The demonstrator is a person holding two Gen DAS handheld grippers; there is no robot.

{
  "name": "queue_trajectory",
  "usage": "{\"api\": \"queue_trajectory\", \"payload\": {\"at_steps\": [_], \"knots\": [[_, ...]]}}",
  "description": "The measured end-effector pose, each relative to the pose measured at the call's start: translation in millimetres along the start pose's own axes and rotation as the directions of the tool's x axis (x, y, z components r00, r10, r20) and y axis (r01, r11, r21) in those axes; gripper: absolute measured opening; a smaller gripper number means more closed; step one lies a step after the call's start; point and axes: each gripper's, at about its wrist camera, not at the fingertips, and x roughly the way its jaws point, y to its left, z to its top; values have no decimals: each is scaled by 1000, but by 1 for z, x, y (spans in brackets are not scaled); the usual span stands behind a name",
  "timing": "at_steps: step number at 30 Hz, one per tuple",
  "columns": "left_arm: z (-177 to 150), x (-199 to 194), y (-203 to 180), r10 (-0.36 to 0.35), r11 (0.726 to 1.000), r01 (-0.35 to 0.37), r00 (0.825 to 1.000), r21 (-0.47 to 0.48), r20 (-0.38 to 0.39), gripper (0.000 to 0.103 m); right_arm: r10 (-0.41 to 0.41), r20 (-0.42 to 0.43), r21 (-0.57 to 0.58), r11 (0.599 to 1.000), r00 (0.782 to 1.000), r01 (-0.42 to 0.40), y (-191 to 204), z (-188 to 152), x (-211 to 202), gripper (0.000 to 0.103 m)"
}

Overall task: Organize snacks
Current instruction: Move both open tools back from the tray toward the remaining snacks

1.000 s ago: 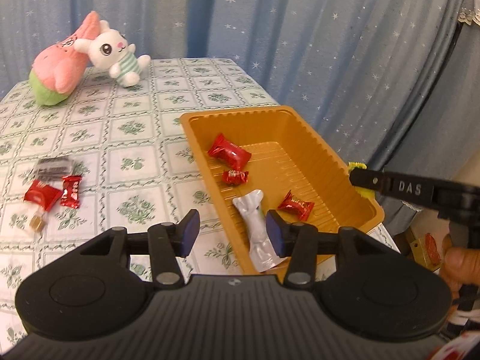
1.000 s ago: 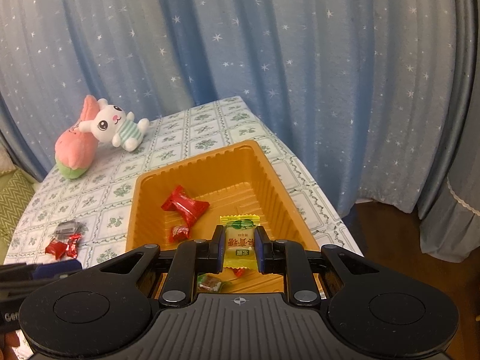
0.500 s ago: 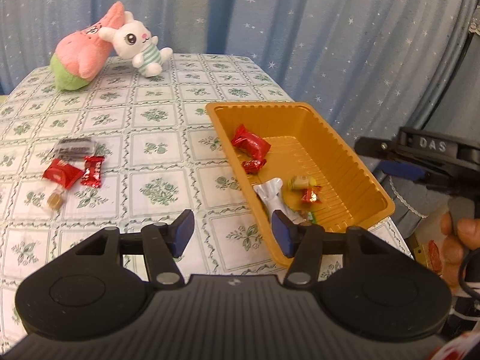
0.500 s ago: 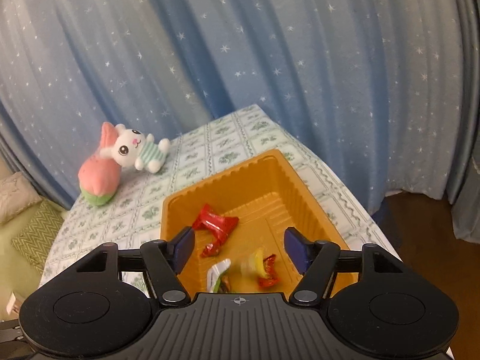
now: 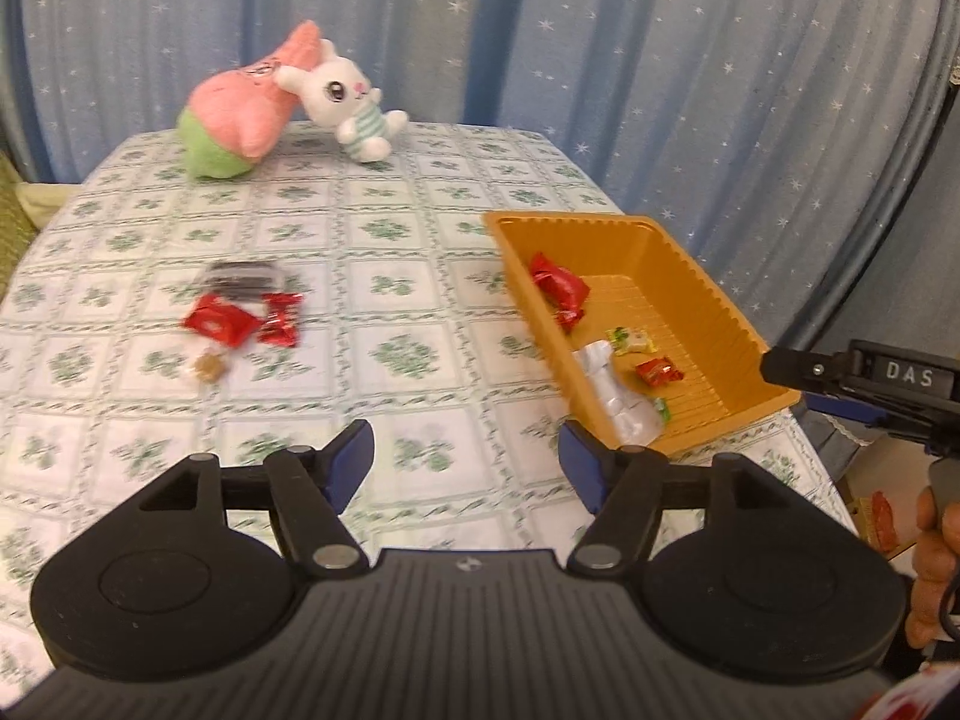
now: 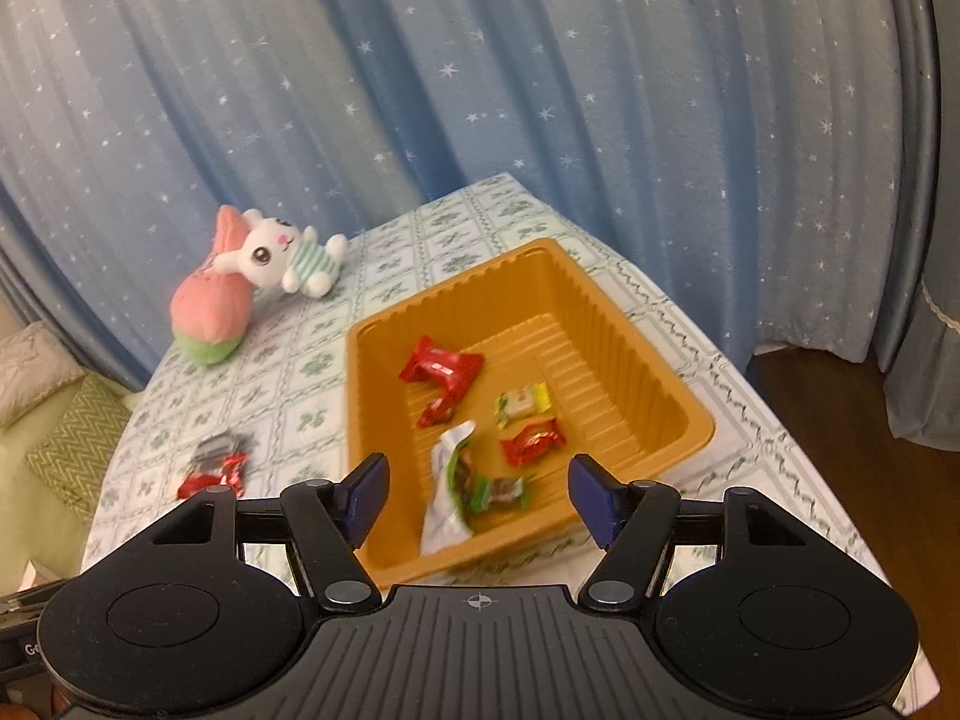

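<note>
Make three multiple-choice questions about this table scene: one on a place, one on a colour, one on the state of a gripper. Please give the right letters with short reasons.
1. Where does the small yellow wrapped candy lie?
A. inside the orange plastic tray
B. on the checked green-and-white tablecloth
C. between the fingers of the right gripper

2. What colour is the plush rabbit at the far end of the table?
A. brown
B. white
C. black

3. How is the left gripper?
A. shut on a red candy
B. shut and empty
C. open and empty

Answers: 1 A, it rests on the tray floor. 2 B, its head and body are white. 3 C, its fingers stand wide apart with only tablecloth between them.
</note>
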Motion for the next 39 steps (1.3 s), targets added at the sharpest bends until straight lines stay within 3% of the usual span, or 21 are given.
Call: {"api": "queue_trajectory", "payload": {"at_steps": [8, 22, 39], "knots": [[-10, -37, 39, 84, 996, -83, 996, -30, 25, 66, 38, -31, -55, 998, 999, -40, 41, -23, -10, 66], [-18, -73, 93, 166, 982, -159, 984, -97, 60, 69, 93, -52, -194, 976, 994, -102, 113, -44, -11, 66], [-6, -56, 141, 187, 979, -182, 981, -87, 50, 70, 133, -82, -289, 945, 988, -151, 169, -42, 36, 66]]}}
